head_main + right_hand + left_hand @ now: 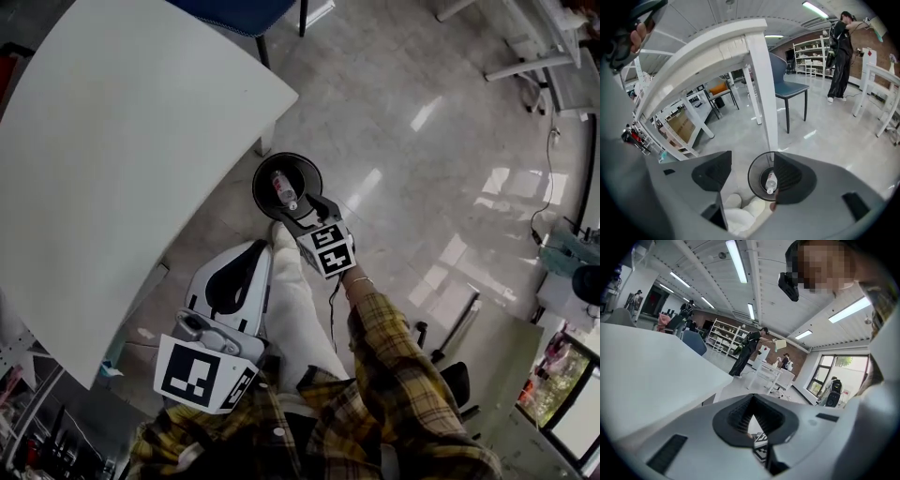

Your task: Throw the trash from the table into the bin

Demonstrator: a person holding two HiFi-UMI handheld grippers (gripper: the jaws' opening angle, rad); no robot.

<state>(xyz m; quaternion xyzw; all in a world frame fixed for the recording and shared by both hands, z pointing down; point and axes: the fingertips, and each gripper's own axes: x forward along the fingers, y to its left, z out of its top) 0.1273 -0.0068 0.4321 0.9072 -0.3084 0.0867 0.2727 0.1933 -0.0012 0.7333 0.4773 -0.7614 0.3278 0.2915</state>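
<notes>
One small clear plastic bottle (282, 190) lay on its side at the bottom of the round black bin (261, 178), which stood on the glossy pale floor (422, 141) near a square white leg of the table. The large white table with a curved edge (122, 159) showed a smooth, matt top with nothing on it in the part visible from the head view. On that evidence the disposal was judged done or very nearly so, though the rest of the tabletop lay outside the frame and could not be checked. The right gripper (752, 161) was above the bin with its grey jaws standing well apart and nothing between them; the bin and bottle were seen through the gap. The left gripper (752, 399) had its jaws closed tip to tip on nothing, with the ribbed black pads forming a narrow wedge. Materials noted: the bin wall looked thin and faintly see-through, possibly mesh; the bottle was rigid and light; both gripper shells were hard, smooth grey plastic with black rubbery pads.
</notes>
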